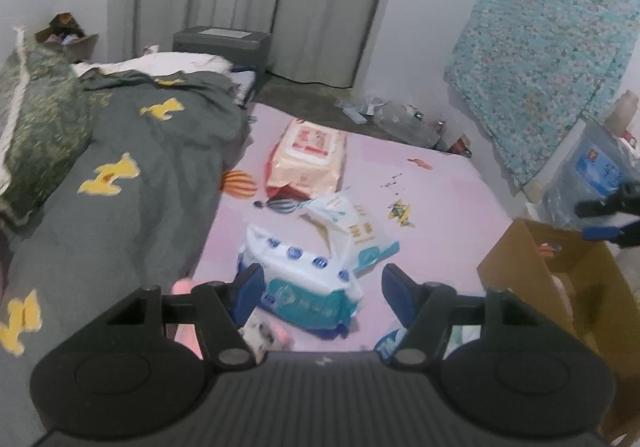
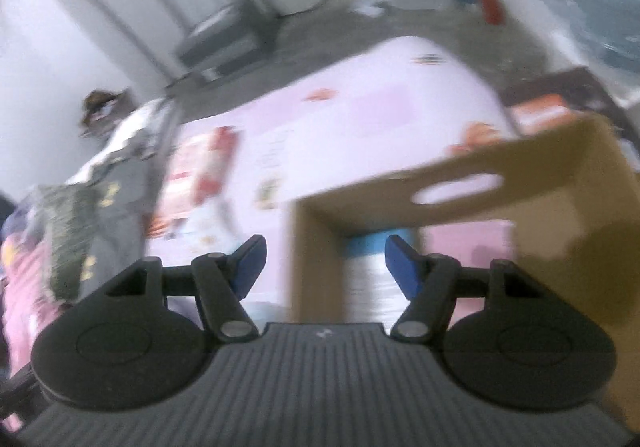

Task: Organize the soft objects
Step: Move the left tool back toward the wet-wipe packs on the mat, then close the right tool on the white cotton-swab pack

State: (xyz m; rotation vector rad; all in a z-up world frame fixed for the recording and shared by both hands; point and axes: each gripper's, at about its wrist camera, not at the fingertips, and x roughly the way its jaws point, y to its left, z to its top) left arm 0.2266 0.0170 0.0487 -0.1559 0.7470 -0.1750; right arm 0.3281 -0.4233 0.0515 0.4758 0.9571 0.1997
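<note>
Beside the cardboard box (image 1: 560, 287), on the pink sheet (image 1: 432, 183), lies the blue tissue pack (image 1: 304, 287) – soft, light, its film slippery, so grip across the middle. Left gripper (image 1: 322, 293) and right gripper (image 2: 324, 267) – both apart, empty

Right tool (image 2: 325, 267) open, empty, above cardboard box (image 2: 460, 183).

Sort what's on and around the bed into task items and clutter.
Job: blue-and-white tissue pack, white pack with teal corner, orange wipes pack, cardboard box.

Lying about: green quilt, patterned cloth on the wall, grey bin, floor litter.
</note>
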